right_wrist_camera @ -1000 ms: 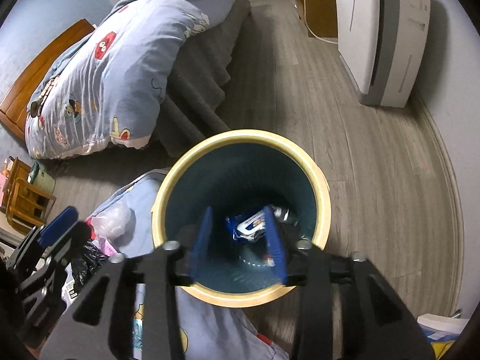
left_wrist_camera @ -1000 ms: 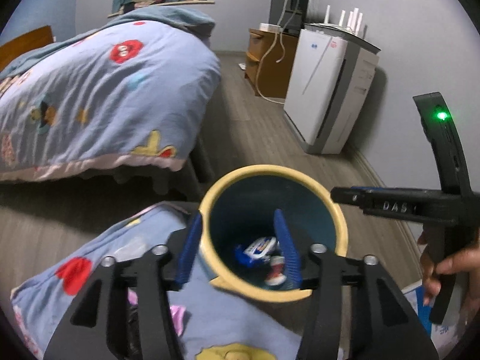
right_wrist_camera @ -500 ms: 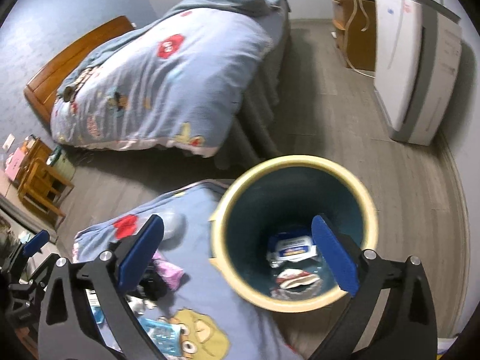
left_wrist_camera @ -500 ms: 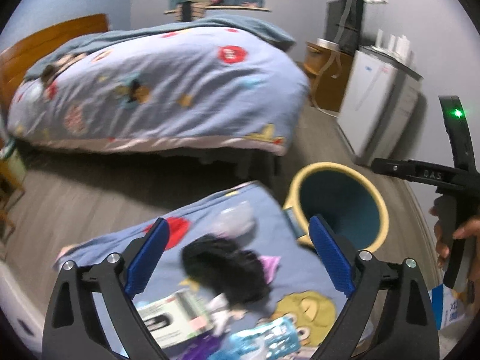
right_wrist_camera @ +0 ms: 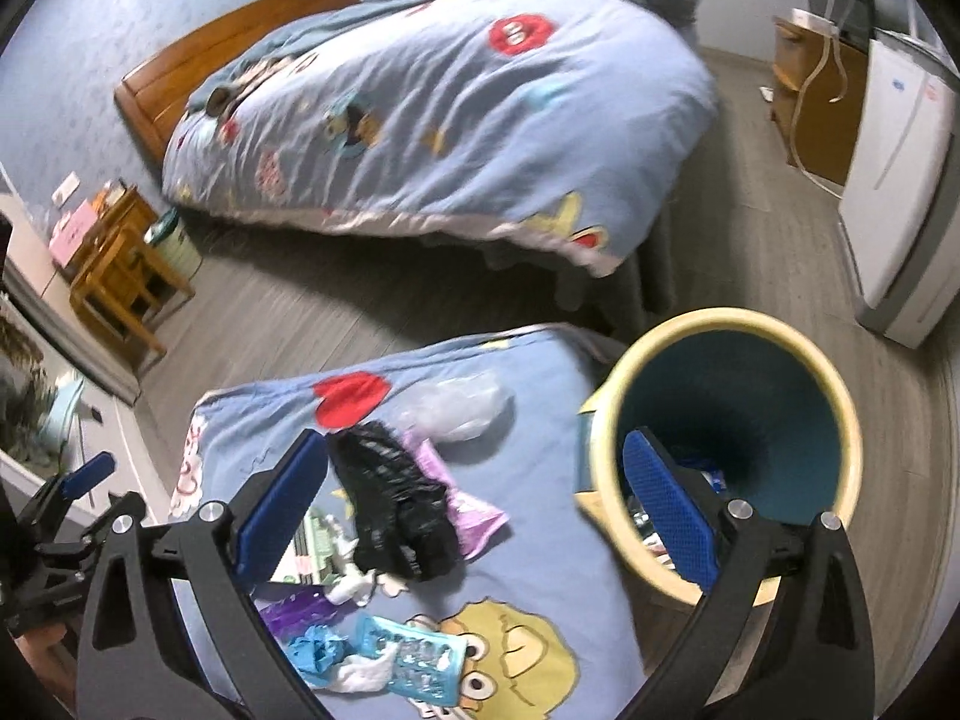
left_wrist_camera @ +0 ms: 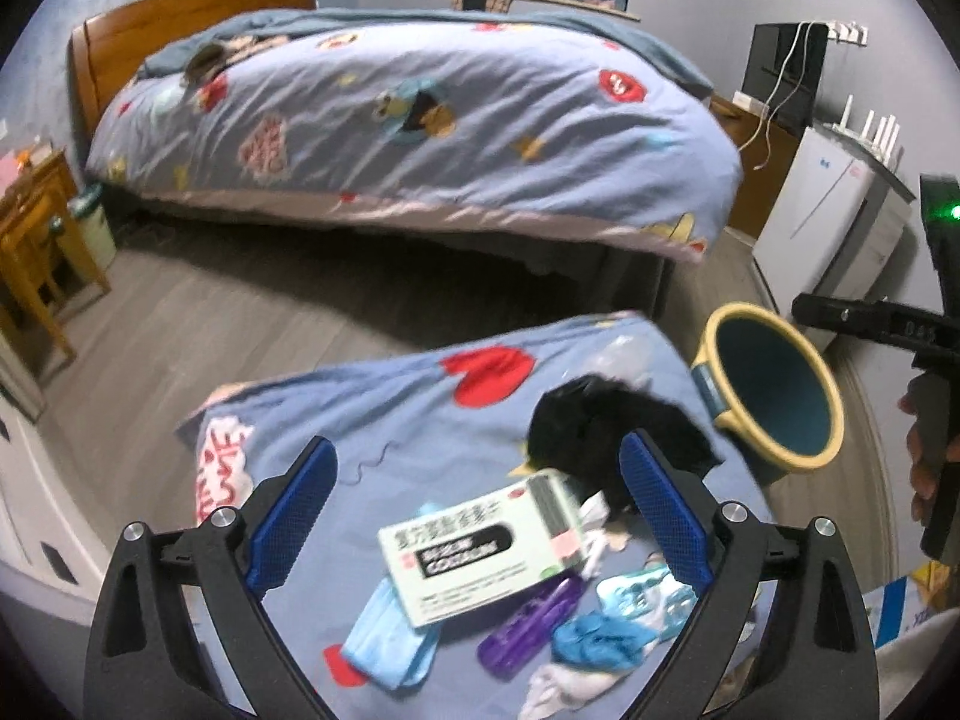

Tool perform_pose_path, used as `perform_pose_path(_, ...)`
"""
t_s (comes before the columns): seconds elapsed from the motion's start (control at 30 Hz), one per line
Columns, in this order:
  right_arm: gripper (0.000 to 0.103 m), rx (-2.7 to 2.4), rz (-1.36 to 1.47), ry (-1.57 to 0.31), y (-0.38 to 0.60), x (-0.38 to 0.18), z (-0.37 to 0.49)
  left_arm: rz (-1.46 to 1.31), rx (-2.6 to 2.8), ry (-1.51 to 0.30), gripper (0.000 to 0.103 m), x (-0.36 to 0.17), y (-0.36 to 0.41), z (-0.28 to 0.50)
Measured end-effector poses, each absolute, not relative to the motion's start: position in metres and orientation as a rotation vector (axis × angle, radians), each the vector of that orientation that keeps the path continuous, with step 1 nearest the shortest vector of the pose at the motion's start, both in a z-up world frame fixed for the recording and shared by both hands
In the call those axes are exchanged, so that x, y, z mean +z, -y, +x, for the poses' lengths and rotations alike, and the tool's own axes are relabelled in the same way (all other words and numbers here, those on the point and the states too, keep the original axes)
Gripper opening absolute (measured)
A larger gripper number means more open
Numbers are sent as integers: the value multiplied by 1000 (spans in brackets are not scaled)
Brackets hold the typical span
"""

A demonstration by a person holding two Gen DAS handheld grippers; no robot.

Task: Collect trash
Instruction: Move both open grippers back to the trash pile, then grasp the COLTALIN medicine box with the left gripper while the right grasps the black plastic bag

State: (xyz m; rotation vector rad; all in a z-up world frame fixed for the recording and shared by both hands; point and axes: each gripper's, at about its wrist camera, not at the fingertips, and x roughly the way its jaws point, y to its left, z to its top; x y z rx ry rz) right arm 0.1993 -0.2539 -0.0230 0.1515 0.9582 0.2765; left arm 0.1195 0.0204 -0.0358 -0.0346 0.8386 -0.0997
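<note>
My two views are dim and evenly lit, with a cool blue cast and no glare; the one hard point of light is a green lamp [left_wrist_camera: 953, 211] at the right edge of the left view. Deep shadow lies under the bed [left_wrist_camera: 420, 120]. Fisheye bending curves walls and floor toward black corners, and slight smear softens the litter before my fingers.

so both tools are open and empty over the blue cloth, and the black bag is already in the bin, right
Not quite: the black bag is not in the bin. It lies on the blue cloth among the other trash, beside the bin, as the right wrist view shows. The rest holds: the left tool and right tool are both open and empty.
</note>
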Motion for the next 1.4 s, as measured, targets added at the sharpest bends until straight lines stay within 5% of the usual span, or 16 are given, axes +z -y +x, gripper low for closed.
perform_pose_path(0.73,97,326,-3,-1142,180,-83,203,381,-308,-1083,95,-163,17,123)
perform_pose_path(1.13,96,346,-57,-1190,167,-109,212,299,-304,-1094,96,-173,23,154)
perform_pose_path(1.4,31,340,-70,-1224,160,-126,214,214,-318,-1093,89,-172,21,163)
